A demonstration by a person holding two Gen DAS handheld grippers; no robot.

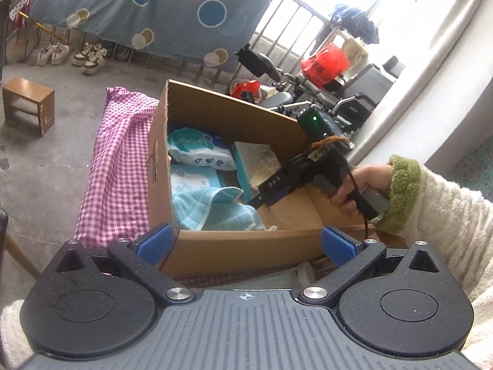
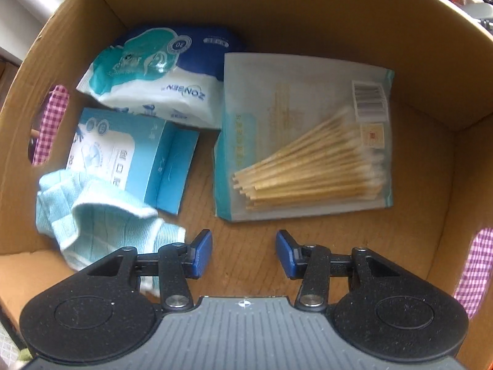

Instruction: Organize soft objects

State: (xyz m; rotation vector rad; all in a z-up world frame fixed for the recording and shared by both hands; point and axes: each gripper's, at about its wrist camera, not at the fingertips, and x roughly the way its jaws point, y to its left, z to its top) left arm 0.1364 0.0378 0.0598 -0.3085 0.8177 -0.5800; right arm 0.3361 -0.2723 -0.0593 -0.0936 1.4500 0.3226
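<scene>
An open cardboard box (image 1: 234,246) (image 2: 308,15) holds a crumpled light-blue towel (image 1: 215,212) (image 2: 101,219), a pack of wet wipes (image 1: 197,151) (image 2: 160,71), a blue carton (image 1: 194,182) (image 2: 129,151) and a bag of cotton swabs (image 1: 255,160) (image 2: 308,141). My right gripper (image 2: 244,252) (image 1: 265,199) points down into the box, open over the bare floor of the box. Nothing is between its pads, and the towel lies just to its left. My left gripper (image 1: 246,243) stands wide open and empty outside the box's near wall.
The box sits on a pink checked cloth (image 1: 117,166). A small wooden stool (image 1: 29,104) and shoes (image 1: 74,55) are on the concrete floor to the left. A wheelchair (image 1: 308,92) with red bags (image 1: 326,61) stands behind the box. A spotted blue sheet (image 1: 154,6) hangs on railings.
</scene>
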